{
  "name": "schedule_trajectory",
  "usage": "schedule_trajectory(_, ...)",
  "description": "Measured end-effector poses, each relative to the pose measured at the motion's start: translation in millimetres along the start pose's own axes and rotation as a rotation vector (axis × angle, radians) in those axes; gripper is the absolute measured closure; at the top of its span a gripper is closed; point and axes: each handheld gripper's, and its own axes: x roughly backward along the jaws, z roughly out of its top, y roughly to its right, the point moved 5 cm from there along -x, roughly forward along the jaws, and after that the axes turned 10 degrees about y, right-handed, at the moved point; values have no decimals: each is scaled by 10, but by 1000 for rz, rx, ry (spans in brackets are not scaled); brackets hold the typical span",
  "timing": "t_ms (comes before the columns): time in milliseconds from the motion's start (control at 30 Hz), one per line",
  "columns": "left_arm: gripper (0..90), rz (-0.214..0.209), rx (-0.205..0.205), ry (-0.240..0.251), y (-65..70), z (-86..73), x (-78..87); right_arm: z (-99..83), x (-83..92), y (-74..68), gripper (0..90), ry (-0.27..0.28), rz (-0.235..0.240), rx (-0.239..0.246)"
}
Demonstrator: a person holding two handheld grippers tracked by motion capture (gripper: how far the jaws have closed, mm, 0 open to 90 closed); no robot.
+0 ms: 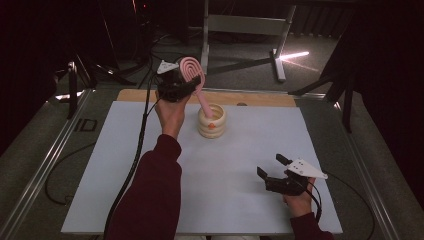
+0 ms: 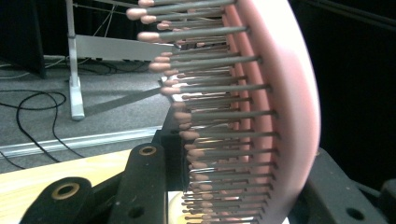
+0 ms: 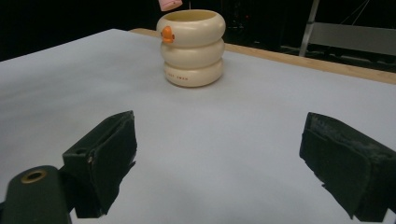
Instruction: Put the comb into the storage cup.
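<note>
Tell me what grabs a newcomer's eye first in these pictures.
The pink hairbrush stands out: the left gripper is shut on its head at the table's far edge, bristles filling the left gripper view, handle tip pointing down at the mouth of a cream ringed cup. That cup stands alone on the grey mat. The right gripper is open near the mat's near right corner.

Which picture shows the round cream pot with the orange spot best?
The right gripper view: the cream ringed pot stands whole and close, its orange spot facing us. The high view shows the pot small, the pink plastic hairbrush handle above its mouth. The left gripper view shows hardly any of it.
</note>
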Motion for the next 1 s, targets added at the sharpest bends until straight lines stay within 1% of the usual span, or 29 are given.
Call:
schedule_trajectory(233, 635, 5, 2, 11, 28, -20, -33, -2, -6, -14, 111, -1, 3, 0)
schedule_trajectory(267, 635, 13, 1, 16, 29, -25, -35, -1, -4, -11, 111, 0, 2, -1)
schedule_trajectory(367, 635, 19, -4, 18, 35, -40, -41, -3, -4, -15, 112, -1, 3, -1)
schedule_trajectory(533, 634, 19, -8, 23, 54, -56, -59, -6, -10, -25, 111, -2, 10, -1)
schedule_trajectory(1000, 634, 14, -15, 6, 74, -147, -127, -12, -14, -33, 112, -7, 11, 1)
